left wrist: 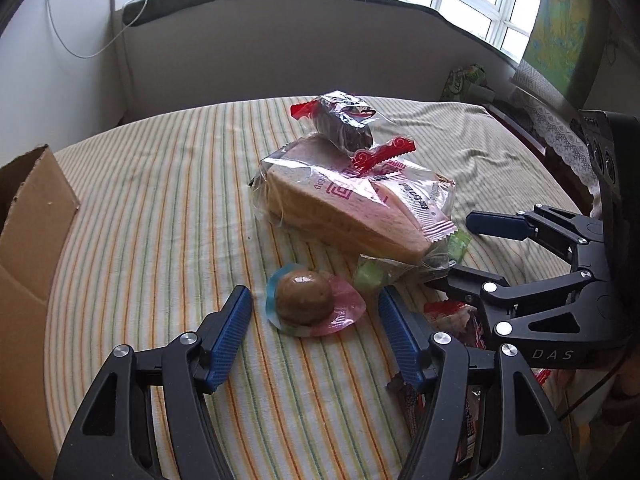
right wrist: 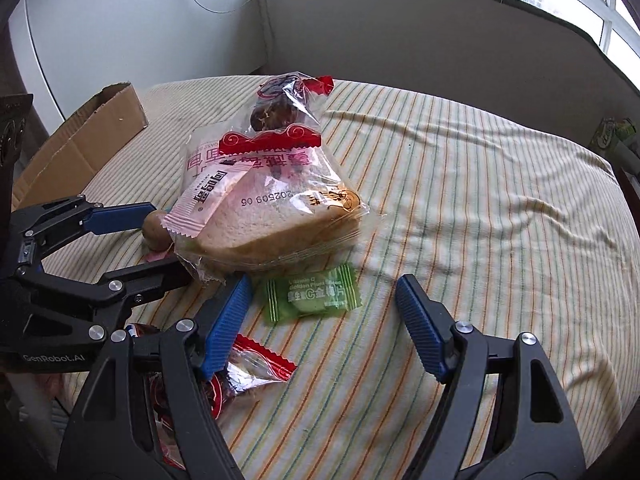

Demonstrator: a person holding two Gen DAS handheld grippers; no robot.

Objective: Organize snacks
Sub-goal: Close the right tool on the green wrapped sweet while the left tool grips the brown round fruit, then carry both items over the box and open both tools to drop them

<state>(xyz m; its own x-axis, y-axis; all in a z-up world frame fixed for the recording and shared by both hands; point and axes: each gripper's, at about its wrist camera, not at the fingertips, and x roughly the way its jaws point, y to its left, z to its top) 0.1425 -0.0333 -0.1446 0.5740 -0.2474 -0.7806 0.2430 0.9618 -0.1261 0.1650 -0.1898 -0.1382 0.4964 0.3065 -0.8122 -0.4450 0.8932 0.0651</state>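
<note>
A round brown snack (left wrist: 304, 300) in a pink and blue wrapper lies on the striped cloth (left wrist: 160, 220), right at the tips of my open left gripper (left wrist: 314, 292). A green candy packet (right wrist: 312, 294) lies flat just ahead of my open right gripper (right wrist: 324, 280). Behind both sits a bagged sandwich bread (left wrist: 340, 208) (right wrist: 280, 216), with a pink packet (right wrist: 208, 200) and a dark cake in clear wrap (left wrist: 344, 120) on top of it. Each gripper shows in the other's view: the right gripper (left wrist: 456, 250) and the left gripper (right wrist: 168, 240).
An open cardboard box (left wrist: 28, 240) (right wrist: 80, 140) stands at the cloth's left edge. Red-wrapped snacks (right wrist: 248, 368) lie under my right gripper's left finger. A wall and a window sill run along the far side, and a green bag (left wrist: 466, 80) sits at the back right.
</note>
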